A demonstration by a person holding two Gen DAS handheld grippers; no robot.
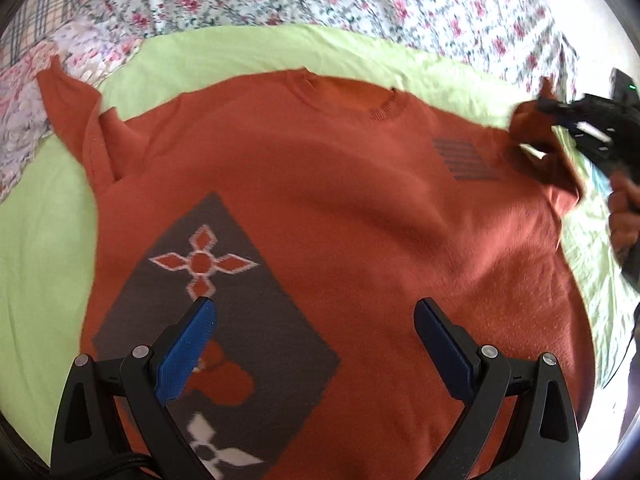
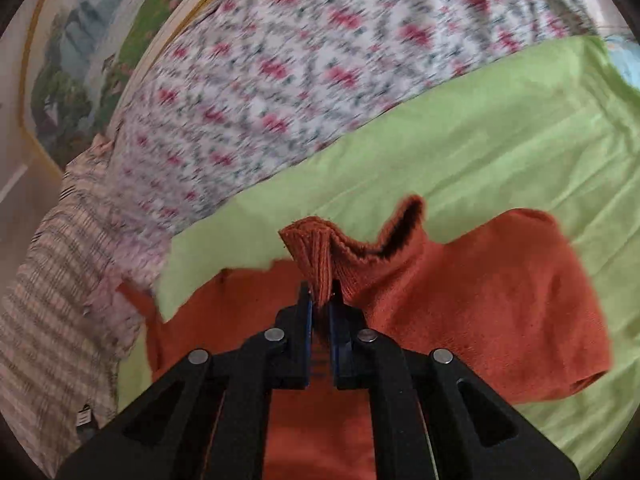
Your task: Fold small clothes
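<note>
Orange sweater (image 1: 320, 184) lies spread flat on the green sheet (image 1: 44, 240) over the bed, right gripper (image 2: 320, 300) clamped tight on its ribbed sleeve cuff (image 2: 316, 256), left gripper (image 1: 316, 320) hovering wide open, empty, above the sweater's front.

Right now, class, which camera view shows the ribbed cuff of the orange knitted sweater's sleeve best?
The right wrist view: the ribbed cuff sits centre frame, pinched in the shut right gripper, its ribs clear. The left wrist view shows the orange knitted sweater spread flat, but that cuff is only a blurred bunch at the right edge.
</note>
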